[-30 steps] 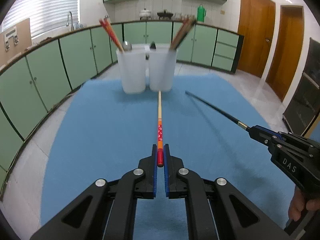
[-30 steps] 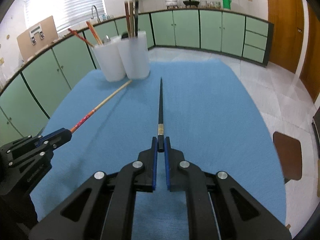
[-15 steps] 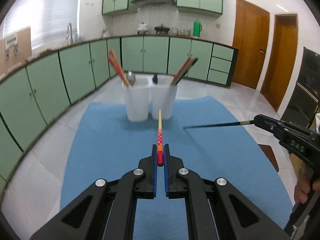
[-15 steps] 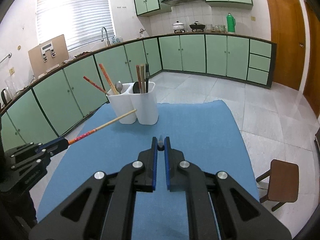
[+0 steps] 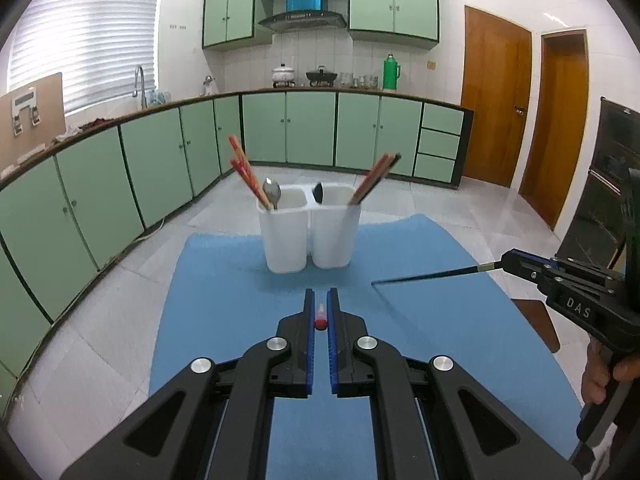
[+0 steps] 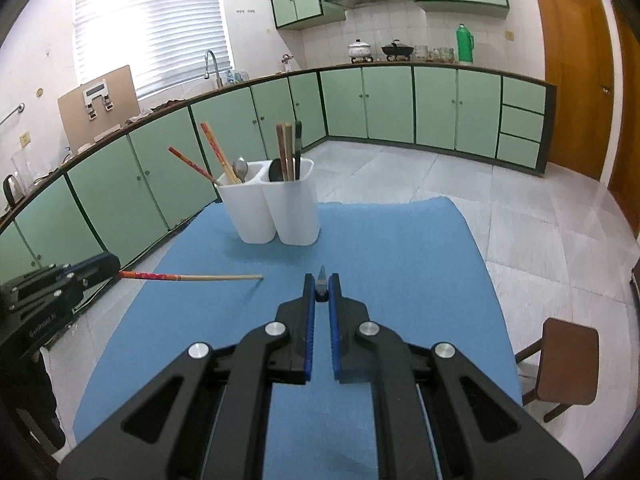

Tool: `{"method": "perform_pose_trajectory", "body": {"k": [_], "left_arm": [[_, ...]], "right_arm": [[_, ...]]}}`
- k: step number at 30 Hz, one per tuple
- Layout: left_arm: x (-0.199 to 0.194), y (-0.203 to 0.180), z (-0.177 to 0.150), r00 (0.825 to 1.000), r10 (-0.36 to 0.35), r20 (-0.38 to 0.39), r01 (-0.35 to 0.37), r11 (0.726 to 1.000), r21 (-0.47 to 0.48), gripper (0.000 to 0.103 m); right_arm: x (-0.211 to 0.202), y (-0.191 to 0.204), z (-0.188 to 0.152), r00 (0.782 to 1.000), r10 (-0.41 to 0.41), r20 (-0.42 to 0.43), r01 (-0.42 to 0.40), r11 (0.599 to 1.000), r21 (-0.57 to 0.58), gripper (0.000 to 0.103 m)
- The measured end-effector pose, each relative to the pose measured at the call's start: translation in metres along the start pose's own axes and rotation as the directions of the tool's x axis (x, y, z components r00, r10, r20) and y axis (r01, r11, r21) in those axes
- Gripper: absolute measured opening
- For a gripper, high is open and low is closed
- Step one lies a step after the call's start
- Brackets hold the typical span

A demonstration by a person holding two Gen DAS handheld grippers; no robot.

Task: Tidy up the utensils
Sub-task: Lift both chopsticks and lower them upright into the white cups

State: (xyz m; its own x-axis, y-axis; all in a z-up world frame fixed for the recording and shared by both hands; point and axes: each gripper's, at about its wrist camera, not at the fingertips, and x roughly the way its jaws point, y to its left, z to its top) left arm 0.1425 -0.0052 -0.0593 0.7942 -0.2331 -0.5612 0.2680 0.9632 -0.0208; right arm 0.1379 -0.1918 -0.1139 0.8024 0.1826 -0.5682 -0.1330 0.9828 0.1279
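Note:
My left gripper (image 5: 320, 300) is shut on a red-handled wooden chopstick (image 5: 320, 316), seen end-on here and side-on in the right wrist view (image 6: 192, 277), held level above the blue mat (image 5: 224, 312). My right gripper (image 6: 321, 284) is shut on a black chopstick (image 6: 321, 280), which shows side-on in the left wrist view (image 5: 432, 273). A white two-compartment holder (image 5: 308, 236) stands at the mat's far end. Its left cup holds red chopsticks (image 5: 246, 172) and a spoon (image 5: 272, 192). Its right cup holds brown and dark chopsticks (image 5: 374, 178).
Green cabinets (image 5: 120, 168) curve around the back and left. A small brown stool (image 6: 564, 364) stands right of the table. Wooden doors (image 5: 496, 104) are at the far right. The mat's edges drop to tiled floor (image 5: 100, 320) on both sides.
Both grippers have lifted and tilted up, raising their chopsticks off the mat to level. The holder now sits lower in both views.

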Motion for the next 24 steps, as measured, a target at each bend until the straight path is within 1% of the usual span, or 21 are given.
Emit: {"method": "perform_pose_trajectory", "body": {"k": [6,8,16,21,24], "left_arm": [[0.007,0.003,0.022,1.0,-0.017,0.02,0.017,1.0,0.015,0.005],[0.01,0.003,0.029,0.999,-0.026,0.022,0.026,0.999,0.023,0.005],[0.02,-0.001,0.057,0.999,-0.025,0.048,0.021,0.997,0.078,0.005],[0.02,0.004,0.071,0.997,-0.035,0.066,0.029,0.996,0.084,0.005],[0.013,0.008,0.083,0.995,-0.038,0.092,0.03,0.996,0.083,0.005]], "right_arm": [[0.001,0.001,0.035,0.998,0.055,0.01,-0.055,0.998,0.004,0.006],[0.004,0.004,0.047,0.998,0.058,0.012,-0.058,0.998,-0.011,0.006],[0.006,0.002,0.095,0.997,0.062,0.035,-0.06,0.997,-0.046,0.006],[0.004,0.002,0.117,0.997,0.07,0.043,-0.067,0.995,-0.073,0.006],[0.002,0.0,0.131,0.996,0.056,0.064,-0.05,0.995,-0.087,0.006]]}}
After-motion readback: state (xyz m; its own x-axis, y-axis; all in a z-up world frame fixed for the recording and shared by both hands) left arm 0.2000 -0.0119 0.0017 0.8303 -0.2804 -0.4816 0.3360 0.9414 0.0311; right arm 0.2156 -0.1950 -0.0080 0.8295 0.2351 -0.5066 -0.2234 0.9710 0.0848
